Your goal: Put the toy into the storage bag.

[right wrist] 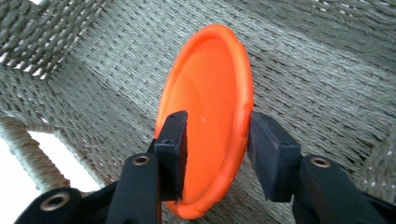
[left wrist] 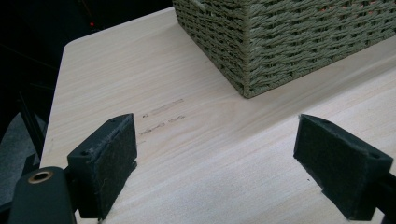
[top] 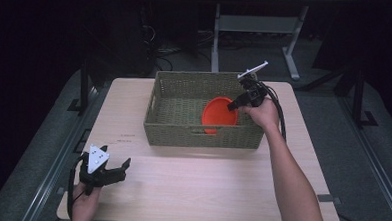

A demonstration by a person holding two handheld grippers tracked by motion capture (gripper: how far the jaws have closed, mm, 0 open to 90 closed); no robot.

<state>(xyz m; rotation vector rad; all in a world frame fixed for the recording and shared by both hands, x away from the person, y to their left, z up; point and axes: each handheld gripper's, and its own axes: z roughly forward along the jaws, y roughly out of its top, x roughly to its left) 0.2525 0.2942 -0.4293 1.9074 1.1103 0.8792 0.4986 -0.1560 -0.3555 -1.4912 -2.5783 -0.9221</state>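
Note:
An orange plate stands tilted on edge inside the woven basket, toward its right end. My right gripper reaches over the basket's right wall and is shut on the plate's rim. In the right gripper view the orange plate sits between the two black pads of the right gripper, one pad on its inner face and one against its outer rim. My left gripper rests low over the table's front left, open, with nothing between its pads.
The basket stands at the back middle of the light wood table. In the left gripper view a corner of the basket lies ahead and to the right. Dark floor and a desk frame lie beyond the table.

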